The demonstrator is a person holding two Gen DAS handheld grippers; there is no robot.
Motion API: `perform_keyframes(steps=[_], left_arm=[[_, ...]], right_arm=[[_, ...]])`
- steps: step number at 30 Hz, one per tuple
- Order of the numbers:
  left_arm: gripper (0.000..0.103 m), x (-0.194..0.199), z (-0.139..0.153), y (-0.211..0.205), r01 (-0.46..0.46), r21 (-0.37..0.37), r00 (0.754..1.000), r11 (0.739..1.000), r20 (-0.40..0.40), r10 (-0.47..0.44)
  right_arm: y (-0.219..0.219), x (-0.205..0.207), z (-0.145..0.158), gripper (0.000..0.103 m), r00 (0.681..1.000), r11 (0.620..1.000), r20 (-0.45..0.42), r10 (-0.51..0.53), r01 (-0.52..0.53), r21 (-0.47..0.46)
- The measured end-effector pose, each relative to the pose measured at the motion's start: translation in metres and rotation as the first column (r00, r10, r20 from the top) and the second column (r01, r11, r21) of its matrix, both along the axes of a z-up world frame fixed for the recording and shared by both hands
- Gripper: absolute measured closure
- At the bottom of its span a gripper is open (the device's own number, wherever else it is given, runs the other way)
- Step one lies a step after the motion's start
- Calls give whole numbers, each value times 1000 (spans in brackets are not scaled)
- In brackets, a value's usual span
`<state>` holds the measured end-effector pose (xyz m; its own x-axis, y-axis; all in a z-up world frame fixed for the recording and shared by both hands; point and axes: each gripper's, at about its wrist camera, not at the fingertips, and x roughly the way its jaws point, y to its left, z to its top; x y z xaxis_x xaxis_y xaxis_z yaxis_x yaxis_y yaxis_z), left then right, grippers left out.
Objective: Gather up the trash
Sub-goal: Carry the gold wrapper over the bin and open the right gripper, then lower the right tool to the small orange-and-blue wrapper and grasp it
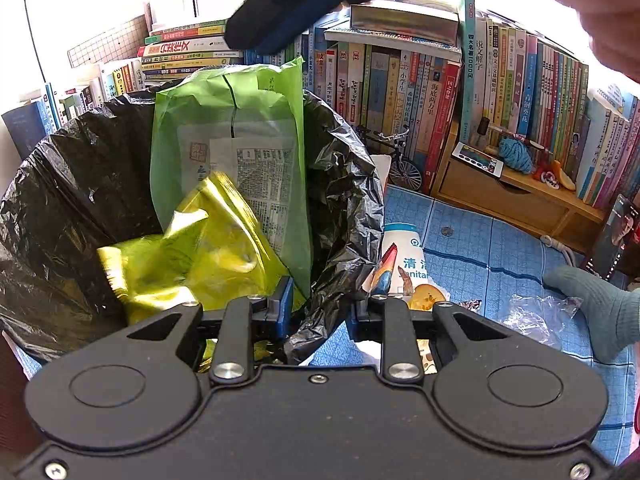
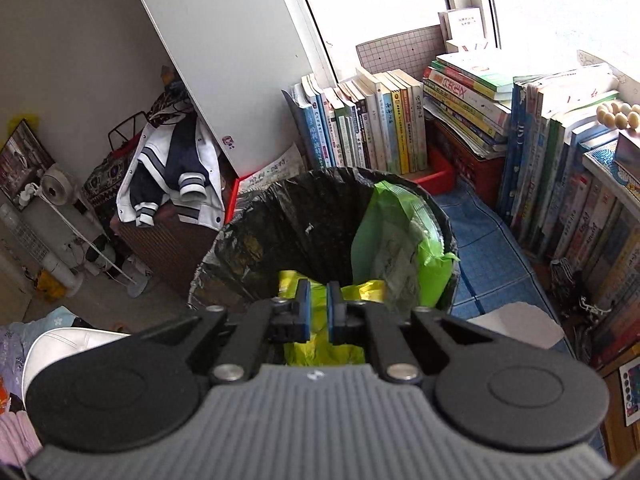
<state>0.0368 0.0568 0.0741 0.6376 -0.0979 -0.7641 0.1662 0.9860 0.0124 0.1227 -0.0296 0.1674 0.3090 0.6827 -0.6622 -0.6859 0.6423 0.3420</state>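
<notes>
We are at the drop-off. The black-lined bin holds a tall green bag and the yellow wrapper. Our left gripper clamps the liner rim. The right gripper hangs above, jaws barely parted and empty. Next we fetch the packets beside the bin on the blue mat. The bin's bottom is hidden.

Spreading across the floor, a blue gridded mat. Standing on it: a bin lined with a black bag. Lying just beside the bin: a white wipes pack, clear crumpled plastic, a coin. Lining the mat's far edge: books.
</notes>
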Motion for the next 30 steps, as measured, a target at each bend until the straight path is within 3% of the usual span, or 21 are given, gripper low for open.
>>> perform_keyframes(steps=[5, 7, 8, 18, 25, 30], left_arm=[[77, 0, 0, 0, 1, 0, 1000, 1000, 0, -1], [77, 0, 0, 0, 1, 1, 1000, 1000, 0, -1], [77, 0, 0, 0, 1, 1, 1000, 1000, 0, -1], [77, 0, 0, 0, 1, 2, 1000, 1000, 2, -1], [77, 0, -1, 0, 2, 5, 1000, 1000, 3, -2], [77, 1, -1, 0, 4, 13, 1000, 1000, 6, -4]], right_arm=[[-6, 0, -7, 86, 1000, 999, 8, -18, 19, -35], [-10, -1, -11, 77, 1000, 998, 12, -28, 28, -51], [-13, -1, -13, 66, 999, 998, 12, -35, 35, -58], [-50, 16, -39, 47, 983, 975, -9, -186, 183, -123], [-67, 28, -99, 45, 964, 930, -63, -258, 230, -287], [-82, 44, -148, 38, 924, 903, -189, -333, 255, -346]])
